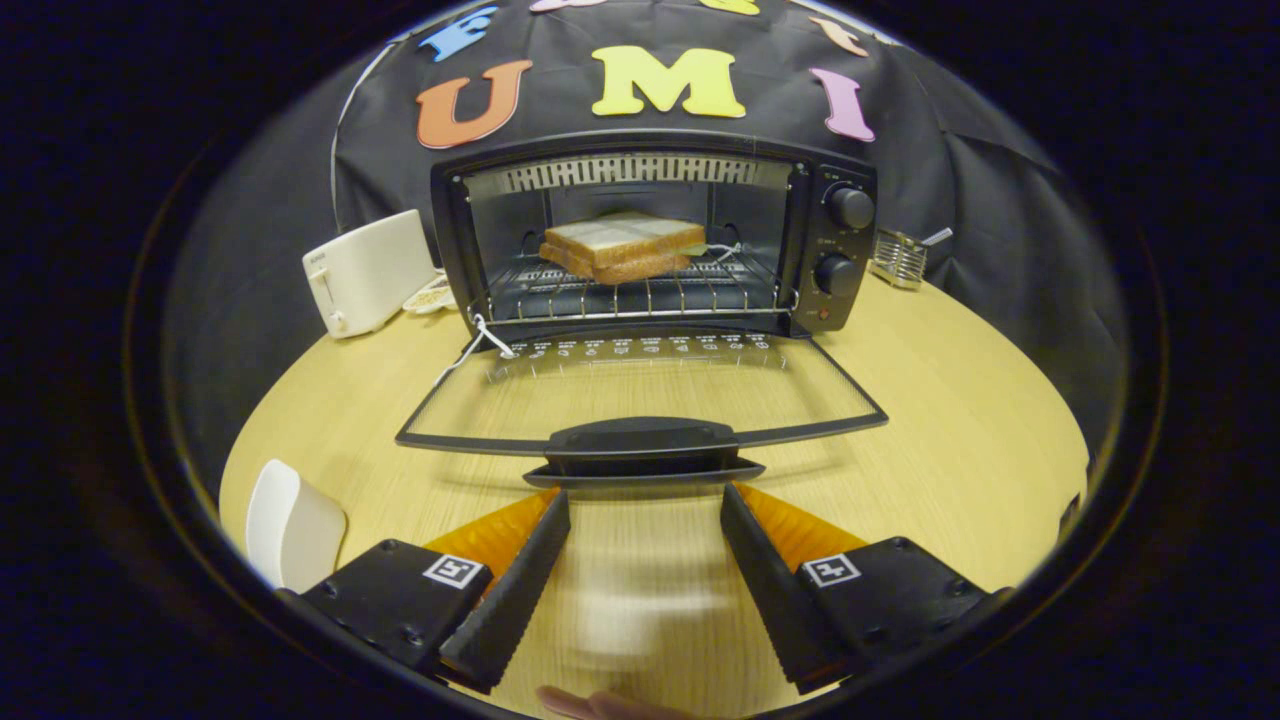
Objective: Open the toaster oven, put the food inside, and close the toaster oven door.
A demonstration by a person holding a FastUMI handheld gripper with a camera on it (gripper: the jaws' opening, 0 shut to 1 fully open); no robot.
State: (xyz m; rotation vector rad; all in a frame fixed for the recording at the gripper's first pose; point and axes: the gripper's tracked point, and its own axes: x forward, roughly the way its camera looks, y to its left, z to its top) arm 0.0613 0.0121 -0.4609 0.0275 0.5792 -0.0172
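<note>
Your gripper (645, 495) has its fingers spread wide and holds nothing — the tips sit just short of the handle (643, 450) of the toaster oven door (640, 385), which lies folded down flat over the wooden table (950, 440). Beyond it the toaster oven (655, 235) stands open, the bread slices (622, 247) stacked on its wire rack (630, 295). A white toaster (368, 272) stands just left of the oven, and a white plate (292, 525) lies near your left finger.

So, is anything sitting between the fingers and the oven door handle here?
Nothing visible. The gripper is open, its fingers just short of the door handle, with only bare table between. The door lies folded down; the bread is already on the rack.
</note>
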